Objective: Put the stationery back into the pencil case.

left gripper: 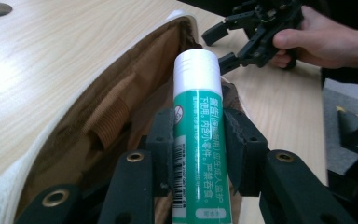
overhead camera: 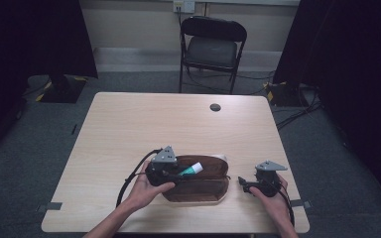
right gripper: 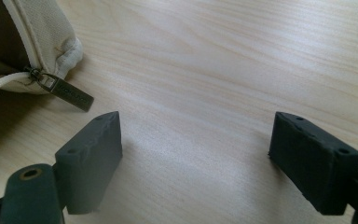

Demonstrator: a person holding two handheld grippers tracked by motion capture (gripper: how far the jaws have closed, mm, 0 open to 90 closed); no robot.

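While the left claw is clamped around the middle of a green-and-white tube, that tube hangs over the open brown pouch at the lower middle of the high view, white cap pointing toward the far end. It looks light, stiff and a bit slick, so gripping the labelled body seems smarter than the cap. The soft pouch would probably sag if pushed. The right claw sits wide open and empty on the table, near the zipper pull.
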